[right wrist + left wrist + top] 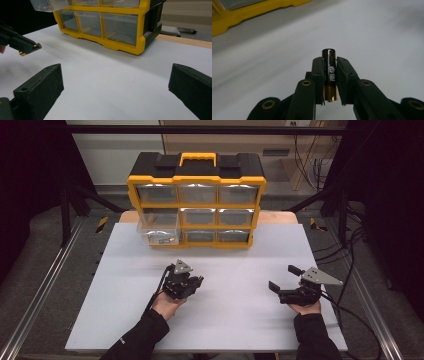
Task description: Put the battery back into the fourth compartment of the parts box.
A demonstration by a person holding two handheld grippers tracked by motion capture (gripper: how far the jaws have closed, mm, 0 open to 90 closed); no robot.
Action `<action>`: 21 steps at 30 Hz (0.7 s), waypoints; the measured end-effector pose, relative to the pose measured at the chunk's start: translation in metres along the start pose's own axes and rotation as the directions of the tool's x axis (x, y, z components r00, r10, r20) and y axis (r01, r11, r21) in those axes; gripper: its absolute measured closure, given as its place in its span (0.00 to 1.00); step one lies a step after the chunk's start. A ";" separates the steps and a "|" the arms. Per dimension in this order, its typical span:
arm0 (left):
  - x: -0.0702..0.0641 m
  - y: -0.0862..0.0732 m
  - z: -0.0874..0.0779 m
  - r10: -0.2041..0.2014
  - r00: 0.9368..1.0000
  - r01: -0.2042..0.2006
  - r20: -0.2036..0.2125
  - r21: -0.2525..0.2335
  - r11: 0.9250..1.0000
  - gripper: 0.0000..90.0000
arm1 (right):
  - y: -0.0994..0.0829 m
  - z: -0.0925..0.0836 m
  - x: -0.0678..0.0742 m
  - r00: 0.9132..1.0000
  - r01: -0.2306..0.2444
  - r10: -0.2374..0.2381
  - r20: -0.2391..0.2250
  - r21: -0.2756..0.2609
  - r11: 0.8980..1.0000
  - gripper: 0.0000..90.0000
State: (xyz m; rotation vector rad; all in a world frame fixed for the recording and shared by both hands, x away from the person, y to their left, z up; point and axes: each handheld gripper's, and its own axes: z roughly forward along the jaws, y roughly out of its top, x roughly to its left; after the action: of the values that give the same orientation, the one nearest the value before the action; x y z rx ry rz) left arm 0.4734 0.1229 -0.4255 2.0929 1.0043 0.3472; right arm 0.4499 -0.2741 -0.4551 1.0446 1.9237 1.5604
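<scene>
A black and gold battery is clamped lengthwise between the pads of my left gripper, its gold end toward the camera. In the high view the left gripper hovers over the white mat, left of centre. From the right gripper view the battery's gold tip pokes out of the left gripper. My right gripper rests at the mat's right side with its jaws wide apart and nothing between them.
A yellow and black organizer with clear drawers stands at the mat's far edge. Its lower-left drawer is pulled out and holds a small item. Metal rails run along both sides of the table, and cables hang at the right.
</scene>
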 end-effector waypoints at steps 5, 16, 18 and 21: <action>0.007 0.006 -0.014 -0.004 1.000 0.004 -0.002 -0.035 0.999 0.84 | 0.000 0.000 0.000 1.000 0.002 -0.002 -0.002 -0.001 1.000 0.00; 0.022 0.021 -0.051 -0.022 1.000 0.022 0.001 -0.127 0.992 0.84 | 0.000 0.000 0.000 1.000 0.002 -0.002 0.000 0.004 1.000 0.00; 0.025 0.025 -0.057 -0.020 1.000 0.020 -0.001 -0.141 0.990 0.84 | 0.000 0.000 0.000 1.000 0.000 0.000 -0.001 0.007 1.000 0.00; 0.031 0.031 -0.067 -0.022 1.000 0.020 -0.007 -0.167 0.986 0.84 | 0.000 0.000 0.000 1.000 0.000 0.000 0.000 0.006 1.000 0.00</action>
State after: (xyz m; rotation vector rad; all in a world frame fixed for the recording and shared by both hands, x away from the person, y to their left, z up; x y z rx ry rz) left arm 0.4744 0.1698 -0.3606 1.9302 0.9675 0.4157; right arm 0.4493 -0.2740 -0.4551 1.0474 1.9294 1.5554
